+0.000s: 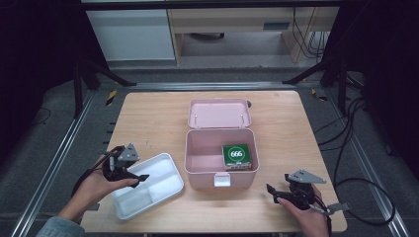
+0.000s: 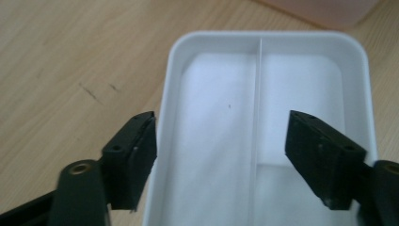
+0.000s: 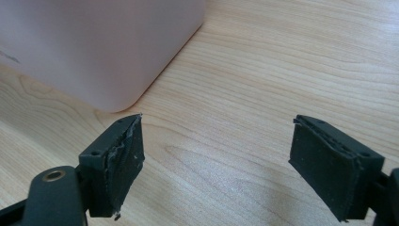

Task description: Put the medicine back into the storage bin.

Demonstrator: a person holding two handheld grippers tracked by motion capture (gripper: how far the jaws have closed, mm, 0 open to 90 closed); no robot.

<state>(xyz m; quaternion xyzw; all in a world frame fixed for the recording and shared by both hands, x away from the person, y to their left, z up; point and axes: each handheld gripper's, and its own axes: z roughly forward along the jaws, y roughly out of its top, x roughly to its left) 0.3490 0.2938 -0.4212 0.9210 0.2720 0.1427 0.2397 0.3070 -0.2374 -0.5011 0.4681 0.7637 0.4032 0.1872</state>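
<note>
I'm on the grab step: left claw (image 1: 141, 177) sits spread over the near rim of the white divided tray (image 1: 163, 160), left of the pink box (image 1: 197, 170), not gripping yet. Right claw (image 1: 271, 189) idles released on the tabletop (image 1: 148, 118). Next I'll need to pinch that rim squarely.

1. This looks like a lab or test room, not a home.
2. The wooden table (image 1: 163, 123) stands inside a metal frame (image 1: 59, 158) on grey floor.
3. Black cables (image 1: 346, 148) lie at the right, more hang far off.
</note>
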